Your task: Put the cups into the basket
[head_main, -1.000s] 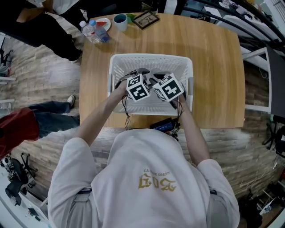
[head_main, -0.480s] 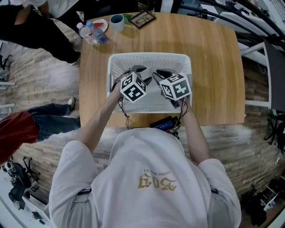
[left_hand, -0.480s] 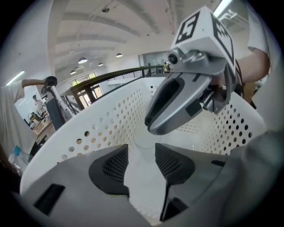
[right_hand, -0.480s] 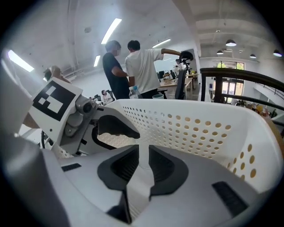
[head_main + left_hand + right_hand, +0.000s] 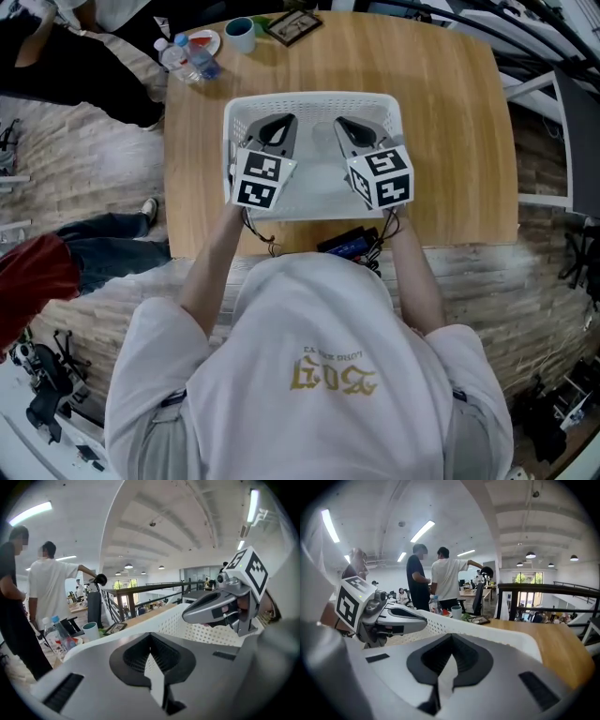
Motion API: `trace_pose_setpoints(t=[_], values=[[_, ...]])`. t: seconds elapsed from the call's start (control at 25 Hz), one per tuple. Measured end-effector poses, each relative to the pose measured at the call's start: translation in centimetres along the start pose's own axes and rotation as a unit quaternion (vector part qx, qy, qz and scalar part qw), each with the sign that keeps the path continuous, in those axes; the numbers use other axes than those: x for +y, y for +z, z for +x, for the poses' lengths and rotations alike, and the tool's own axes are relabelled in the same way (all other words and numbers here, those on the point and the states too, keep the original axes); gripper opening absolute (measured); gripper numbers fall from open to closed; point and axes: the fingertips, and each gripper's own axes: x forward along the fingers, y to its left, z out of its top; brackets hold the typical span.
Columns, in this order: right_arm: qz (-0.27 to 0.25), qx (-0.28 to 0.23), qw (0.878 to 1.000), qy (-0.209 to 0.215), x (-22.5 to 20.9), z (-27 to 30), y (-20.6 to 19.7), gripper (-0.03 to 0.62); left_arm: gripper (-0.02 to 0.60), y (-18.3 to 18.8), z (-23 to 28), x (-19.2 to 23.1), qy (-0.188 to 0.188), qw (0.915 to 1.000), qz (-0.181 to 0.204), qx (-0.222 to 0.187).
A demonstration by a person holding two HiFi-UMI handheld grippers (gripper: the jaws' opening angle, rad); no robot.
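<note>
An open-plan office, by the look of it. Strip lights line the white ceiling, a dark railing runs on the right, and an office chair stands far off.

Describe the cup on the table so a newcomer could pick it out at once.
Start at the wooden table and go past the white basket to the table's far left corner in the head view, where small things cluster. The cup stands between the white plate and the dark picture frame. It alone is a short open vessel with a teal inside, unlike the capped bottles.
</note>
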Motion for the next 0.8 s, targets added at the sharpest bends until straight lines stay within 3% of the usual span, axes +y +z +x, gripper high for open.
trace_pose_setpoints(t=[0.24, 0.48, 0.64, 0.8], values=[[-0.014, -0.091, 0.994, -0.064, -1.6, -3.1, 3.1, 0.011, 0.008, 3.6, -3.3, 0.7, 0.042, 0.9943, 0.018, -0.096], [-0.037, -0.158, 0.98, -0.111, -1.7, -7.0, 5.8, 0.011, 0.008, 7.0, -7.2, 1.9, 0.08, 0.9797, -0.037, -0.18], [-0.021, -0.19, 0.973, -0.129, -1.7, -10.0, 7.0, 0.011, 0.008, 8.1, -9.1, 1.7, 0.097, 0.9759, -0.011, -0.196], [-0.005, -0.208, 0.968, -0.143, -2.0, -12.2, 7.3, 0.011, 0.008, 8.4, -10.2, 1.7, 0.102, 0.9724, -0.011, -0.209]])
